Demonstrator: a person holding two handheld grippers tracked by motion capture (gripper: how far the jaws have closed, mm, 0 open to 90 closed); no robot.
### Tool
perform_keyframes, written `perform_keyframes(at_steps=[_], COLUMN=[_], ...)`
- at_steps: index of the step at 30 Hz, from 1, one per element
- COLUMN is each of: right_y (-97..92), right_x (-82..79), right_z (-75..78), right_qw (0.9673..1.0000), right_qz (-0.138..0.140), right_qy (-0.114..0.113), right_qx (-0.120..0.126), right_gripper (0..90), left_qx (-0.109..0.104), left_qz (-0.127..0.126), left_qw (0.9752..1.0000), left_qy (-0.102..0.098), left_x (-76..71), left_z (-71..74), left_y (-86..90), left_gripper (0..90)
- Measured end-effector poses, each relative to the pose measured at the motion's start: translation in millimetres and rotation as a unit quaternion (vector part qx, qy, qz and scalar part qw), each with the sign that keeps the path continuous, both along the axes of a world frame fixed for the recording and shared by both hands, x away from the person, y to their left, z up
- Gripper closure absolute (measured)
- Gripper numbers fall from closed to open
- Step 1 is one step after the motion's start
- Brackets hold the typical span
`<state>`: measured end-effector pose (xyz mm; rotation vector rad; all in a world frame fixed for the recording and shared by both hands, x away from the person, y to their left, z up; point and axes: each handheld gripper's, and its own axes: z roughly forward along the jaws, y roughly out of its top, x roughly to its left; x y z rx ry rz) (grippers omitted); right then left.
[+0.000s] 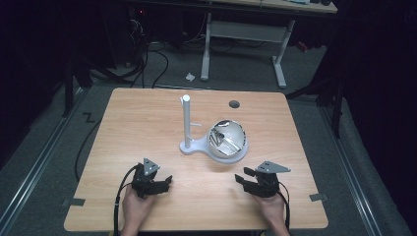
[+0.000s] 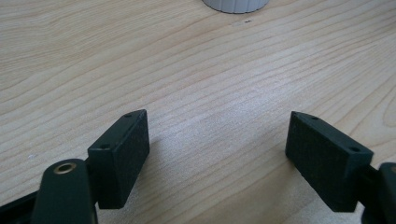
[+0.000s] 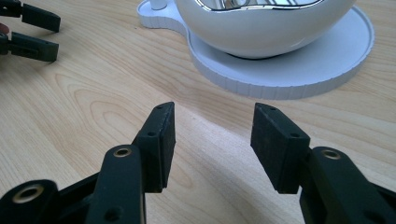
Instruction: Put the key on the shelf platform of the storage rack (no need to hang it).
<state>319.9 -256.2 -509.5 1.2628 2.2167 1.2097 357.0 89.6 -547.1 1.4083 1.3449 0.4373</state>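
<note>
Grippers rested low over the near part of the wooden table (image 1: 147, 113), each held in one hand of the person. The left gripper (image 1: 166, 181) stayed toward the near left corner, its jaws spread wide with only bare wood between them; the left gripper view showed the same gap (image 2: 217, 154). The right gripper (image 1: 241, 178) was toward the near right corner, and its jaws also stood apart and held nothing (image 3: 212, 135). Both pointed inward, toward the middle of the table. There stood the white stand (image 1: 193, 146), with a tall upright post (image 1: 186, 120) on its left end. On its round plate sat the white bowl (image 1: 227, 139), shiny inside, nearer to the right gripper.
</note>
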Motion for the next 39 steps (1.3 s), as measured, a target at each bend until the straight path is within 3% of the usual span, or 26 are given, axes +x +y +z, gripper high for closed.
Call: perform_keyframes(at_steps=[28, 32, 34, 39], right_y=[16.8, 20.6, 23.6, 24.4], right_x=[-4.1, -1.8, -2.5, -2.3], right_z=[-20.2, -21.5, -21.7, -21.8], right_qw=[0.9983, 0.9966, 0.9955, 0.9956], right_qz=[0.001, 0.003, 0.005, -0.002], right_qy=[0.0, 0.01, 0.004, 0.006], right_qx=[-0.058, -0.082, -0.095, -0.094], right_gripper=[47.4, 44.1, 43.7, 42.3], left_qx=[0.0, 0.0, 0.0, 0.0], left_qz=[0.0, 0.0, 0.0, 0.0], left_qw=[1.0, 1.0, 1.0, 1.0], left_qy=[0.0, 0.0, 0.0, 0.0], left_x=[0.0, 0.0, -0.1, -0.1], left_z=[0.0, 0.0, 0.0, 0.0], left_y=[0.0, 0.0, 0.0, 0.0], left_gripper=[22.1, 22.1, 22.1, 22.1])
